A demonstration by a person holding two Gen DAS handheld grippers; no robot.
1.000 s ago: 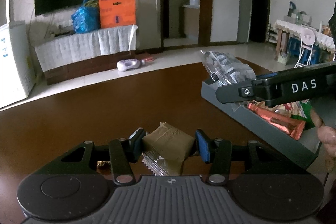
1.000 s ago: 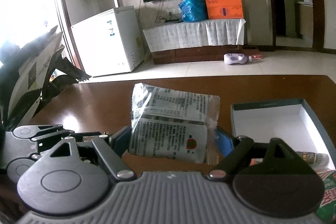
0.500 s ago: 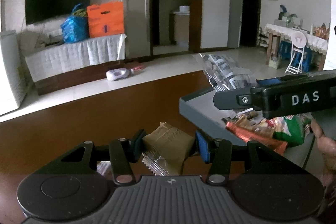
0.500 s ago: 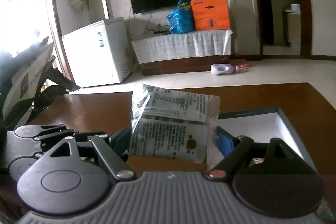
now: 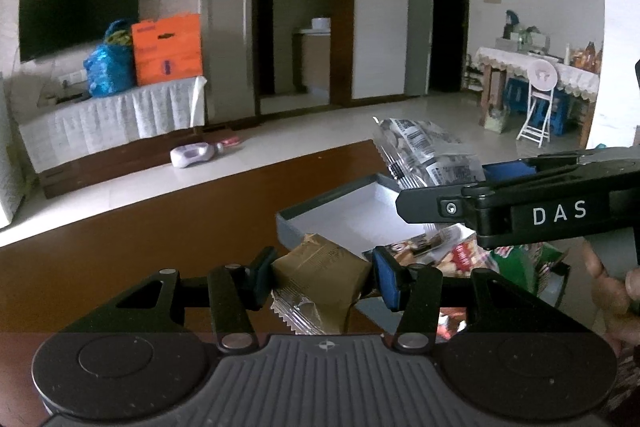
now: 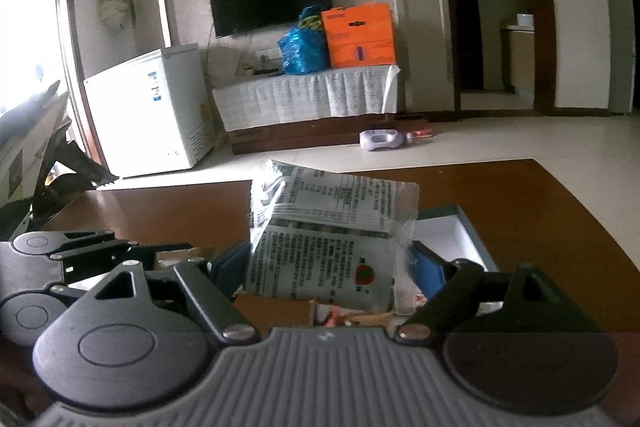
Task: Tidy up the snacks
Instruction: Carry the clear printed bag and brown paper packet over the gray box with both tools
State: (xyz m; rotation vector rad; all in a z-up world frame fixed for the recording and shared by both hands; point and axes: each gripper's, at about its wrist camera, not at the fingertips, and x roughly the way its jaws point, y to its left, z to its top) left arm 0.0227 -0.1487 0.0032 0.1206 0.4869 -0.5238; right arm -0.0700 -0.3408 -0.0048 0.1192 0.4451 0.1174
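My left gripper (image 5: 320,277) is shut on a small tan snack packet (image 5: 320,277) with a crinkled clear end, held just over the near-left corner of a grey box (image 5: 320,205) with a white floor. Several colourful snack bags (image 5: 452,253) lie in that box. My right gripper (image 6: 330,261) is shut on a silvery printed snack bag (image 6: 324,227), held upright over the box (image 6: 448,239). Seen from the left wrist, the right gripper's black body marked DAS (image 5: 520,211) crosses above the box with the silvery bag (image 5: 424,155) at its tip.
The box rests on a dark brown wooden table (image 5: 140,239). A person's hand (image 5: 612,279) holds the right gripper. The left gripper's body (image 6: 60,267) shows at the left of the right wrist view. Beyond are a white freezer (image 6: 148,115), a television and a covered bench.
Both grippers have moved sideways toward and over the grey box, each still holding its packet. The box's white floor now shows in both views.
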